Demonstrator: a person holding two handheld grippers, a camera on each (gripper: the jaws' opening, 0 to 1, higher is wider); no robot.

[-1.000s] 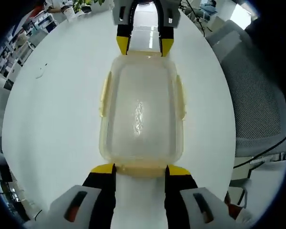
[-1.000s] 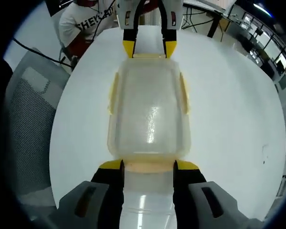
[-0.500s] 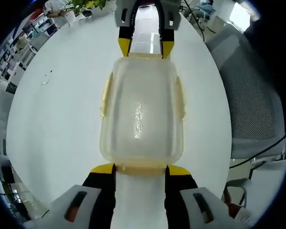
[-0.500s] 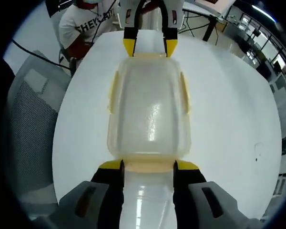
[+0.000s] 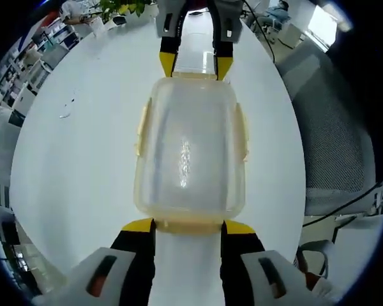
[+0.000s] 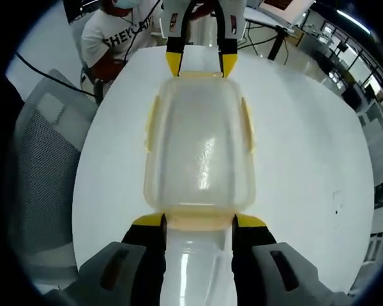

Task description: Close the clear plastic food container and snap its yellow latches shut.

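- The left claw (image 5: 180, 227) stood with its jaws spread apart, one yellow tip at each side of the near end latch (image 5: 186, 224) of the container (image 5: 190, 153), touching or almost touching the rim; nothing was clamped between them.
- The right claw (image 6: 198, 221) stood the same way at the opposite end, jaws parted and bracketing that end's latch (image 6: 200, 222); in the left gripper view it showed at the far end of the box.
- The lid (image 6: 200, 150) lay flat over the container, which sat upright on the white table (image 5: 76, 153) between the two claws, so the closing step looked done.
- The long-side latches (image 5: 141, 129) seemed to lie folded down against the walls on both sides; whether they had clicked home could not be told.
- The two end latches were the part in hand: each looked roughly level with the rim, and their locked state was unclear.
- Judged from this, what was left was pressing both end latches down until they snapped, then perhaps checking the side ones.
- A mesh chair (image 6: 41, 166) stood just beside the table, and a person (image 6: 115, 32) sat beyond its far edge.
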